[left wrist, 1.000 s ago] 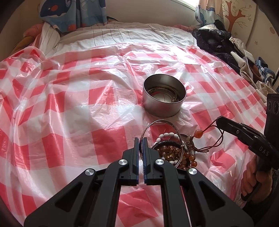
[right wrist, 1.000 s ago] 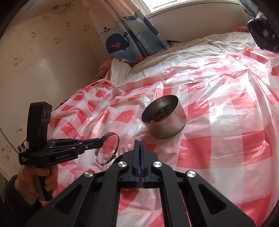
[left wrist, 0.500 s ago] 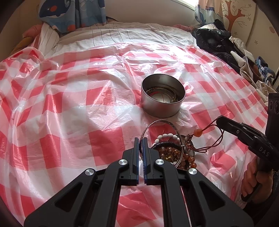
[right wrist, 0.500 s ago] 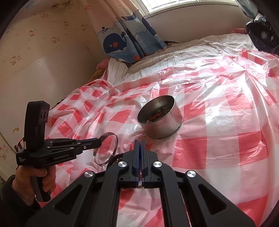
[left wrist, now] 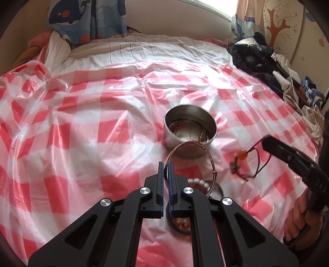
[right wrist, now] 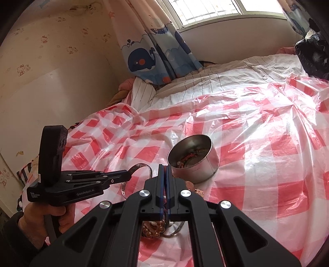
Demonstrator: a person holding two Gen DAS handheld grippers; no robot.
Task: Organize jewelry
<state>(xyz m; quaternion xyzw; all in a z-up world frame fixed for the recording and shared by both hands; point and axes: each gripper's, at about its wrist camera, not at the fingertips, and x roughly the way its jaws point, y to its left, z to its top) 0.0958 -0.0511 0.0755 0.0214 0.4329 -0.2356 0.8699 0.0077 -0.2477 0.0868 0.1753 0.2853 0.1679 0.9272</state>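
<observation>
Right gripper [right wrist: 163, 170], lower centre of the frame, jaws closed, with beaded bracelets [right wrist: 154, 228] visible beneath its linkage. Left gripper [right wrist: 128, 175], at left, held by a hand [right wrist: 44, 220] in the lower left corner; its closed jaws pinch a silver bangle [right wrist: 141, 167], which stands tilted above the red-and-white checked plastic sheet [right wrist: 257, 147]. Round metal tin [right wrist: 194, 162], centre, rests on the sheet and contains jewelry. Whale-print curtain [right wrist: 156, 47] hangs at upper centre, below a bright window [right wrist: 207, 10].
</observation>
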